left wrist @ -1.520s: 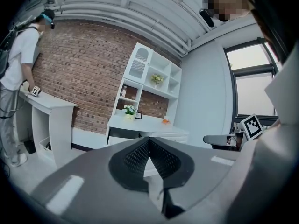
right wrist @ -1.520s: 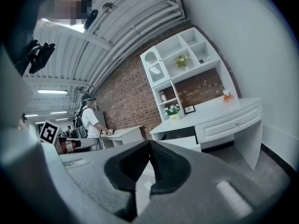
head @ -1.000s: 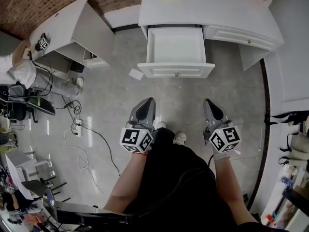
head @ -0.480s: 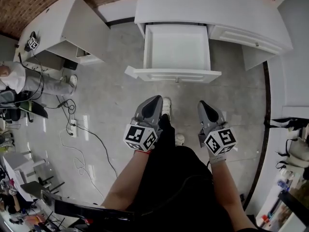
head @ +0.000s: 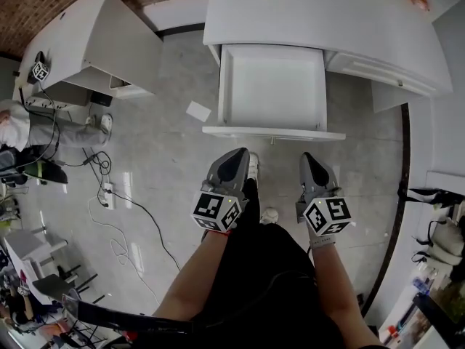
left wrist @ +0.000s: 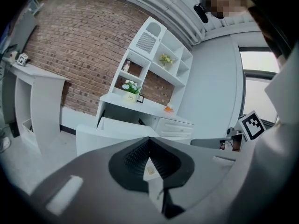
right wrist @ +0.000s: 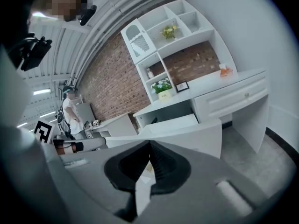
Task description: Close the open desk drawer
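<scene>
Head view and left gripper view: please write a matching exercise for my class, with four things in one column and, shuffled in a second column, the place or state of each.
Things:
1. middle desk drawer
2. right-hand desk drawer
3. slip of paper
4. left gripper

Place or state:
a. jaws together, holding nothing
b. pulled out
c. lying on the floor
d. pushed in

Pairs: 1-b, 2-d, 3-c, 4-a
</scene>
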Motion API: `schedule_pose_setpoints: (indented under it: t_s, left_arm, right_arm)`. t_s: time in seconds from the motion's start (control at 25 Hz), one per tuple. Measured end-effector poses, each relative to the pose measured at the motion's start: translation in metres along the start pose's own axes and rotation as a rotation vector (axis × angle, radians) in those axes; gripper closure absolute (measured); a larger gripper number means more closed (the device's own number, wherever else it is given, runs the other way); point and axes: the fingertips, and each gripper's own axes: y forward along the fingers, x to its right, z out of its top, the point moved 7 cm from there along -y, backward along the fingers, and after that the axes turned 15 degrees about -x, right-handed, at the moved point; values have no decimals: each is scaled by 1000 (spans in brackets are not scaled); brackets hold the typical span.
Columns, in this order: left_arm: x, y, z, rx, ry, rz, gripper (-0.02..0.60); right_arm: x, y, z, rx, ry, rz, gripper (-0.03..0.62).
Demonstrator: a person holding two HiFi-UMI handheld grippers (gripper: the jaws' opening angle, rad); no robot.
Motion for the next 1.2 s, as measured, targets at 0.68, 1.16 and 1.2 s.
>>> schedule_pose_setpoints:
  t_s: [0.68,1.16,1.2]
  left_arm:
    - [-41,33,11,-79,-4,-2,580]
    - [-52,53,30,-85,-11,-26,580]
    - [-53,55,31,-85,-11,-29,580]
  right_arm:
    - [10,49,15,-76,52,-108,594]
    - [19,66,34,-72,77,-133,594]
    - [20,68,36,-72,78,-137,594]
